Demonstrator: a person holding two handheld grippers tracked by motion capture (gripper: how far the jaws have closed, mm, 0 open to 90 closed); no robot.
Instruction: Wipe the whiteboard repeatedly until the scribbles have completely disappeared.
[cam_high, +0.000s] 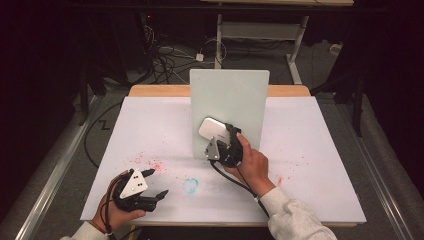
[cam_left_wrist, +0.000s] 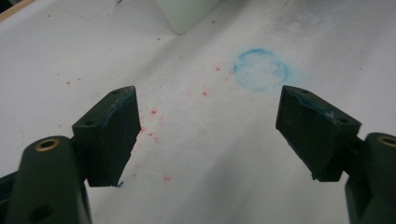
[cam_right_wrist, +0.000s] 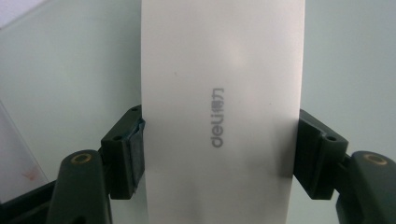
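Left tongs (cam_high: 155, 184) rest wide open and empty on the desk (cam_high: 320, 150). Right tongs (cam_high: 220, 134) clamp a white eraser (cam_right_wrist: 222, 107) against the upright board (cam_high: 245, 95). Risk: hard pushing could tip the unsupported board backward.
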